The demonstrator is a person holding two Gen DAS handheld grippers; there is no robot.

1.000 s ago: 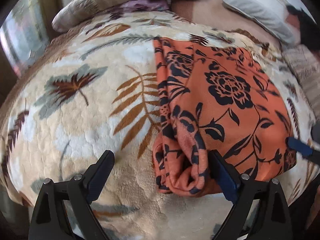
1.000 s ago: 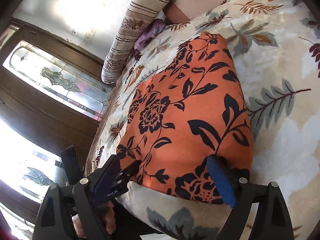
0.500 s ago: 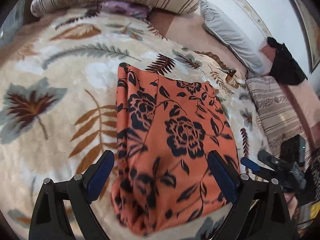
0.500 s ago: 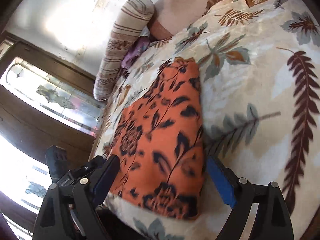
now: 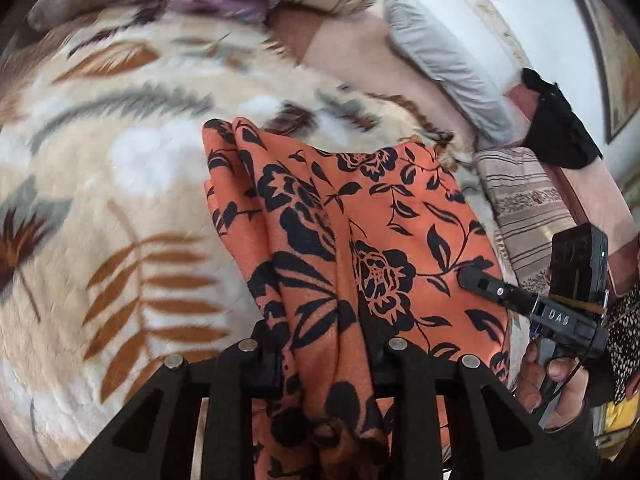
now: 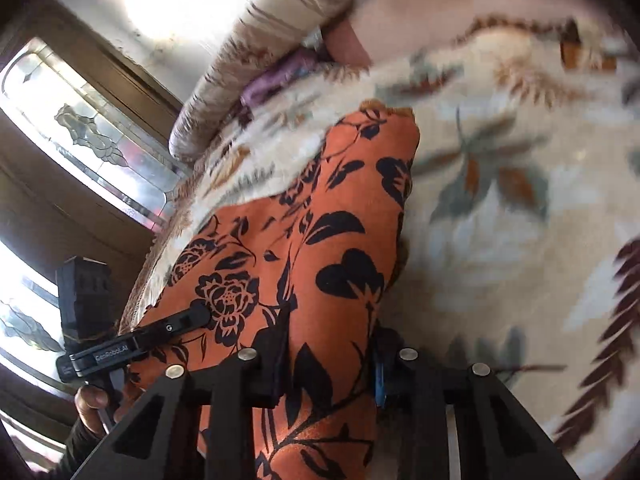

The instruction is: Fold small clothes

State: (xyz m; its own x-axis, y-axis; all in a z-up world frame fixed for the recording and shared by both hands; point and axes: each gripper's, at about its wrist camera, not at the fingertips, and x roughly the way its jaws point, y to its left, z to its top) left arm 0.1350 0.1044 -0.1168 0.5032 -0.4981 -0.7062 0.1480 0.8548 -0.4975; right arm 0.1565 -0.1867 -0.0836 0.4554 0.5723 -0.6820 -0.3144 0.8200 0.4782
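Observation:
An orange cloth with black flowers [image 5: 380,220] lies folded on a leaf-patterned blanket [image 5: 120,200]. My left gripper [image 5: 328,356] is closing on the cloth's near left edge, with the fabric bunched between its pads. In the right wrist view the same cloth [image 6: 320,220] runs away from me, and my right gripper [image 6: 330,356] is closing on its near right edge, fabric pinched between the pads. Each view shows the other gripper's fingers resting on the cloth's near edge: the right fingers [image 5: 480,280] and the left fingers [image 6: 192,318].
A striped bolster [image 6: 260,60] and a grey pillow [image 5: 440,52] line the far end of the bed. A striped cushion [image 5: 528,216] and a black item [image 5: 560,128] lie to the right. A glass-panelled door [image 6: 80,140] stands beyond the bed's left edge. A hand [image 5: 560,380] holds each tool.
Both grippers stood wide open around the cloth's near edge; now their jaws have closed in on the fabric, gathering it into folds and lifting the edge a little.

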